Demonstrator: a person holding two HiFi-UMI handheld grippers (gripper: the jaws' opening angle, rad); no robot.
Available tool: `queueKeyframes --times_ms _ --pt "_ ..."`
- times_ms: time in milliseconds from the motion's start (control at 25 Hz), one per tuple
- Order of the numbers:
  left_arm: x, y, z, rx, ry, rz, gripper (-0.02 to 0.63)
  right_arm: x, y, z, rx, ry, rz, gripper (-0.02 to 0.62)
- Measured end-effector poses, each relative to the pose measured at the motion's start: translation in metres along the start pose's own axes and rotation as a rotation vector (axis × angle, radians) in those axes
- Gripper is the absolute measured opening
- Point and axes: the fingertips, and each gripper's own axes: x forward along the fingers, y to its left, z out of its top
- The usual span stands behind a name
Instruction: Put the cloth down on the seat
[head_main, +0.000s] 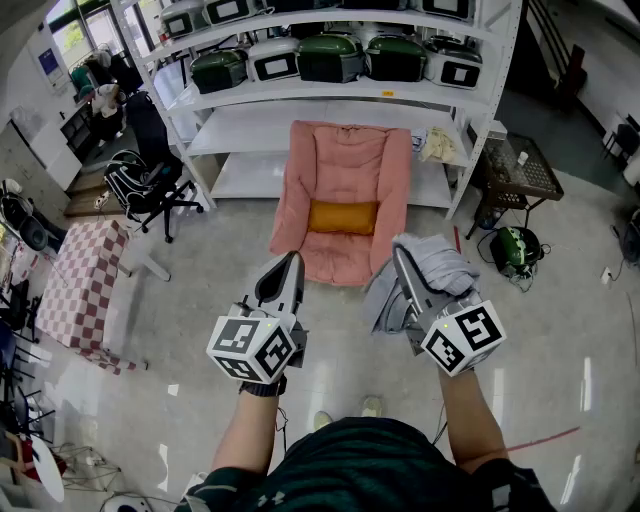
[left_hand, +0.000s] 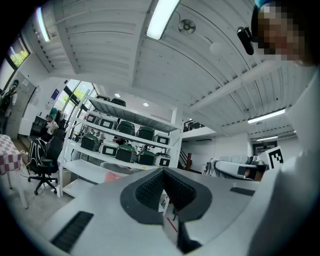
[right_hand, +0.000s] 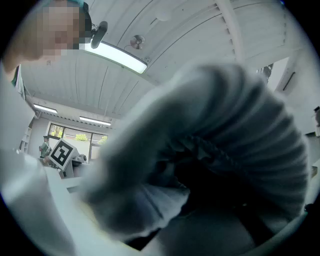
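Observation:
A grey cloth hangs bunched over my right gripper, whose jaws are shut on it; in the right gripper view the cloth fills almost the whole picture and hides the jaws. The seat, a pink floor chair with an orange cushion, lies on the floor ahead, in front of the white shelves. My left gripper is held up beside the right one, its jaws shut and empty. In the left gripper view its black pads meet, pointing toward the shelving.
White shelving with several green and white cookers stands behind the seat. A black office chair and a checkered-cloth table are at left. A small rack table and a green device sit at right.

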Motion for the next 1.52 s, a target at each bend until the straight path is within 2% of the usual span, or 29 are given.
queueKeyframes --times_ms 440,760,1000,1520 --pt "0.003 -0.01 -0.005 0.002 -0.001 -0.006 0.006 -0.01 -0.009 -0.001 -0.005 -0.002 -0.013 0.034" --pt "0.011 -0.014 -0.007 0.004 0.01 -0.009 0.006 -0.012 -0.024 0.0 0.03 -0.005 -0.039 0.035" --pt "0.018 -0.015 -0.008 0.013 0.012 0.013 0.006 -0.018 -0.041 -0.001 0.04 -0.005 -0.049 0.035" --pt "0.059 -0.05 -0.026 0.033 0.032 0.029 0.006 -0.043 -0.099 -0.01 0.068 -0.004 -0.048 0.035"
